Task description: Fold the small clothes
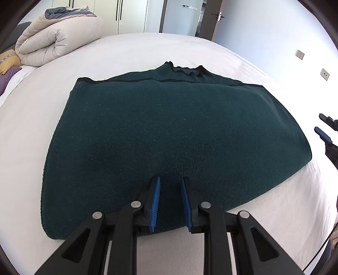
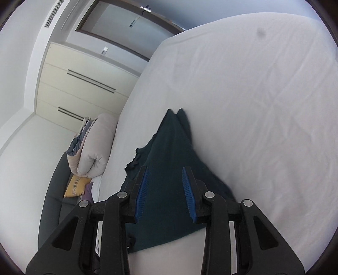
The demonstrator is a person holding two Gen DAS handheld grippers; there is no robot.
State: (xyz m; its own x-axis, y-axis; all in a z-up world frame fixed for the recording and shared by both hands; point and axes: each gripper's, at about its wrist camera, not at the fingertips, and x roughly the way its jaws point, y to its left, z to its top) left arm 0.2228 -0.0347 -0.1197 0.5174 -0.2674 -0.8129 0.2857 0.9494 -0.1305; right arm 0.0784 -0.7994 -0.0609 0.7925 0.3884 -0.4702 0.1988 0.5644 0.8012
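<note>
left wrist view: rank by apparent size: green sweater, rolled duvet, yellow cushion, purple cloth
1. green sweater, by far the largest.
2. rolled duvet, though it lies farther off, so its true size is unsure.
3 and 4. yellow cushion and purple cloth: both small, cut by the picture's edge, too alike to rank.

1. I find no text, label, brand or number that I can read in either wrist view.
2. The grey panel [image 1: 191, 7] beyond the white wardrobe doors carries small marks, too blurred for me to make out.
</note>
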